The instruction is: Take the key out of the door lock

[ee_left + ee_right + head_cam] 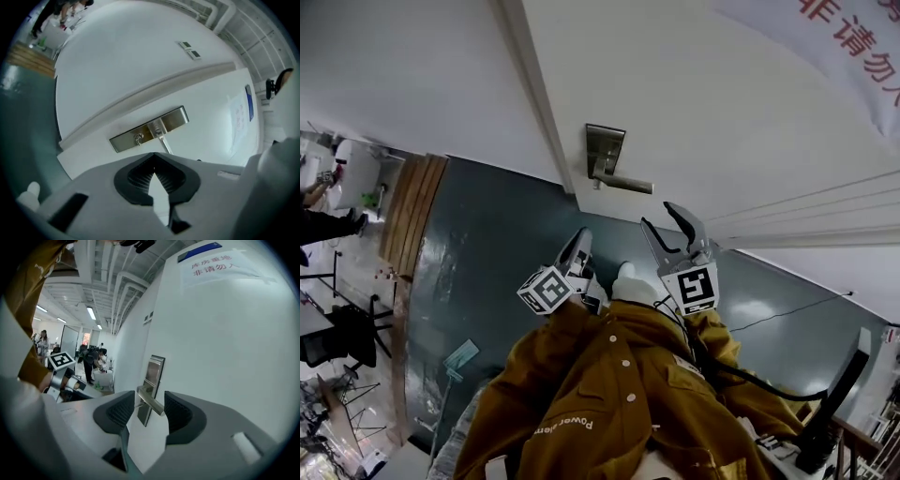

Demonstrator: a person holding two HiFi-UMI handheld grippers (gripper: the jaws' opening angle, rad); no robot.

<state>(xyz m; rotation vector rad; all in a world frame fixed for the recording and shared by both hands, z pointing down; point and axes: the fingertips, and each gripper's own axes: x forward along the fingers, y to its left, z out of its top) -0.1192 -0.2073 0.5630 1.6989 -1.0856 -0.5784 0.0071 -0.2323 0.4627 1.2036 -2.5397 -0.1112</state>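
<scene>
At far left, a wooden panel (411, 211) leans by the wall. The left gripper (581, 236), jaws together and empty, faces the lock plate (150, 130), where the key (138, 138) sits beside the lever handle (165, 143). The right gripper (660, 217) gapes, empty. The door sign (853, 37) is cut off.

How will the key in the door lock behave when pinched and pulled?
The key looks like small, bare metal: probably stiff and light, but slippery to pinch. Seated in the lock plate beside the lever handle, it likely resists sideways pushes and slides out only straight.
</scene>
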